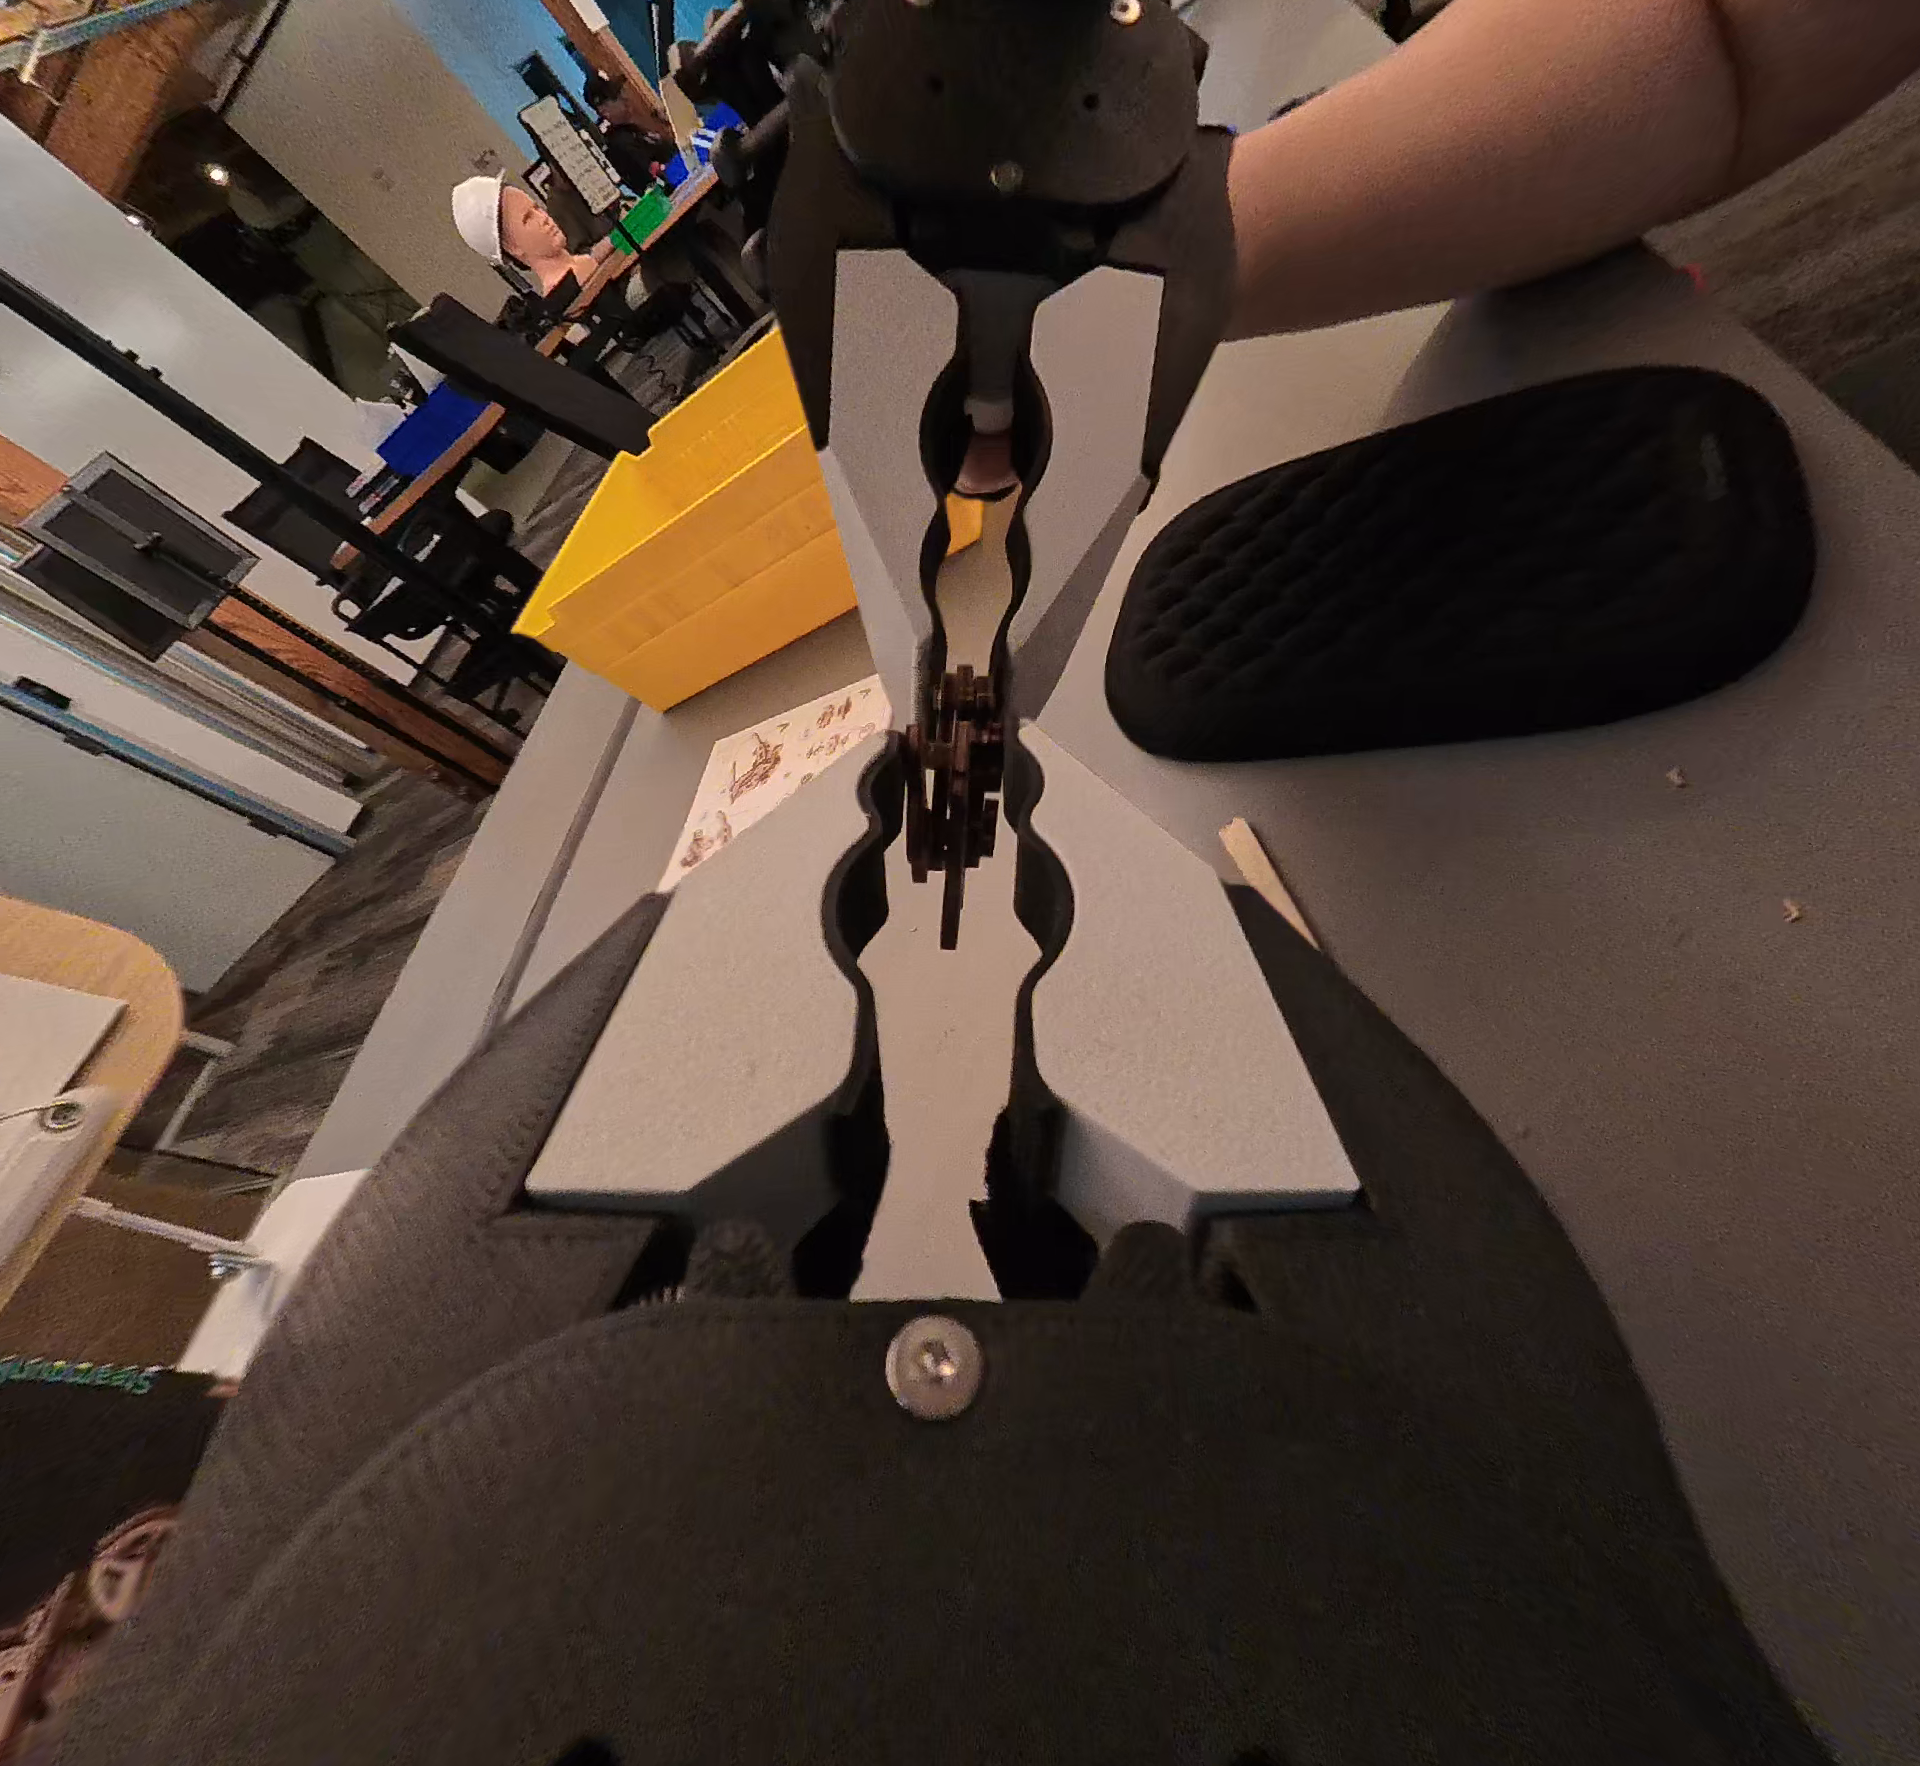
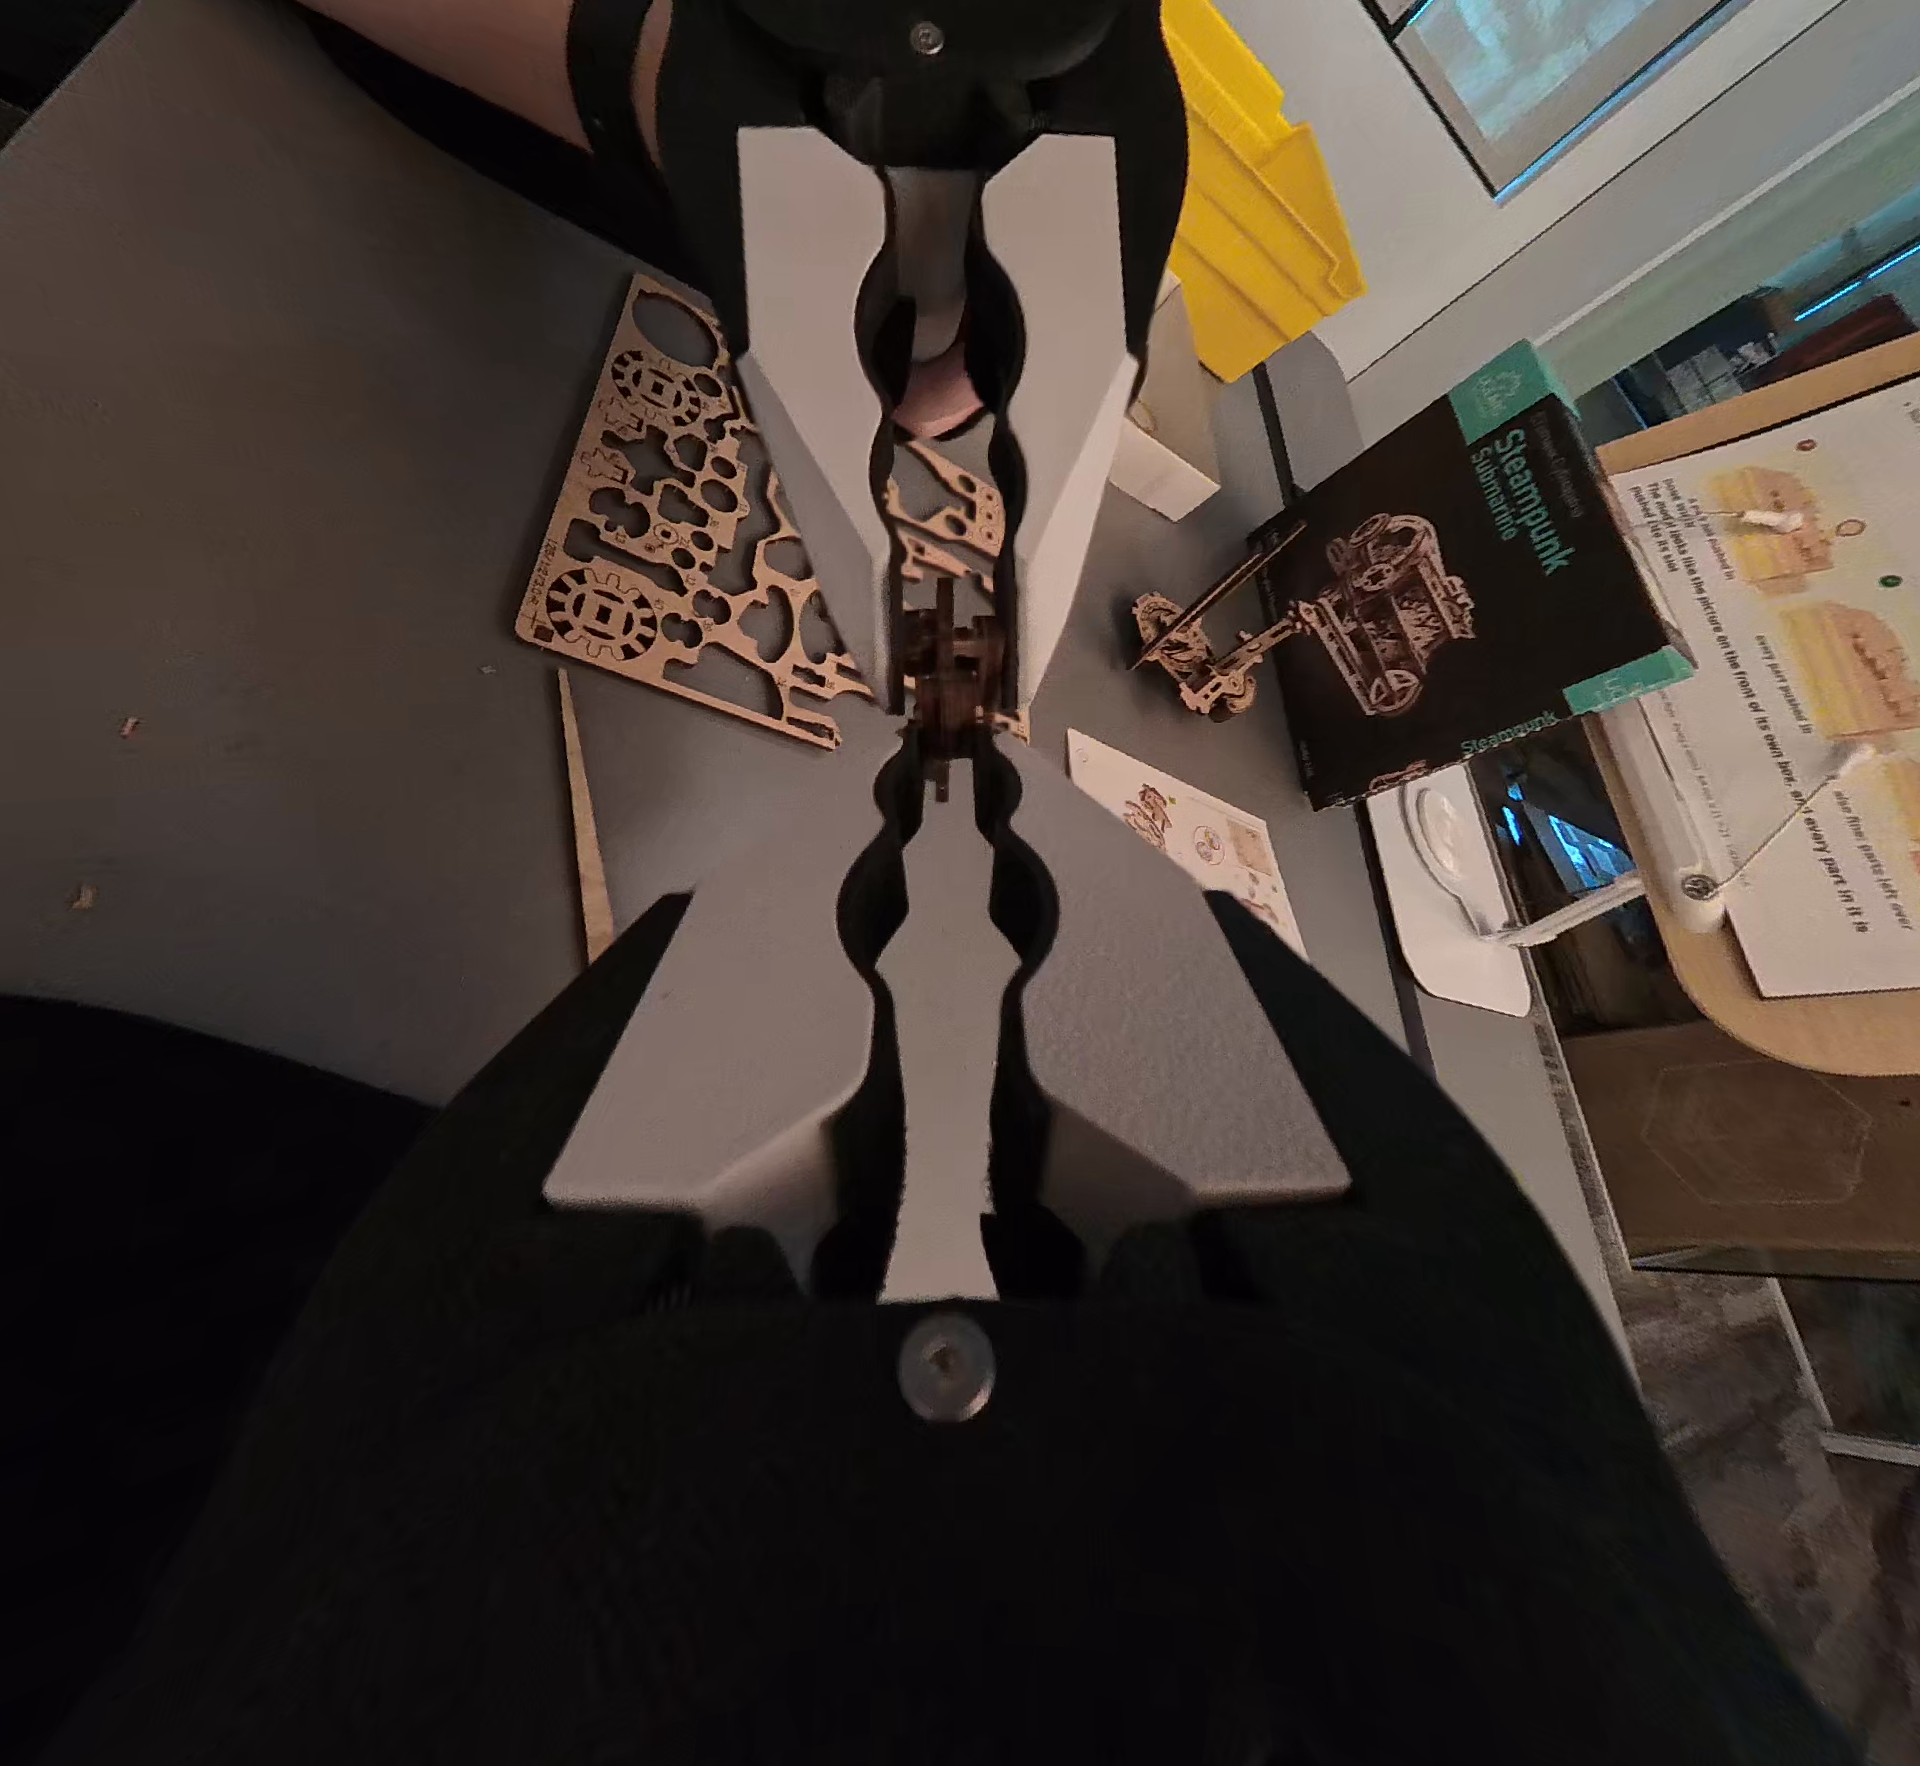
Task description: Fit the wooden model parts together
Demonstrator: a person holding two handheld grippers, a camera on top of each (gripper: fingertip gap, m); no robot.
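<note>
A small cluster of dark brown wooden model parts (image 1: 951, 812) hangs above the grey table (image 1: 1558, 937), held between two grippers that meet tip to tip. My left gripper (image 1: 951, 760) is shut on its near end. My right gripper (image 1: 961, 667) comes from the opposite side and is shut on the other end. In the right wrist view the same parts (image 2: 951, 677) sit between my right gripper (image 2: 940, 771) and my left gripper (image 2: 945, 646). The two held pieces touch, but the fingers hide how they join. A person's forearm (image 1: 1507, 106) is behind the right gripper.
On the table are a punched-out wooden parts sheet (image 2: 665, 532), a thin wooden stick (image 2: 582, 812), a partly built model (image 2: 1205, 656), the dark kit box (image 2: 1455, 594) and an instruction sheet (image 2: 1195, 833). A yellow bin (image 1: 707, 573) and a black padded rest (image 1: 1455, 563) stand nearby. My left and right fingertips are right by each other. The thin wooden stick (image 2: 582, 812) is about 11 centimetres from both grippers' fingertips.
</note>
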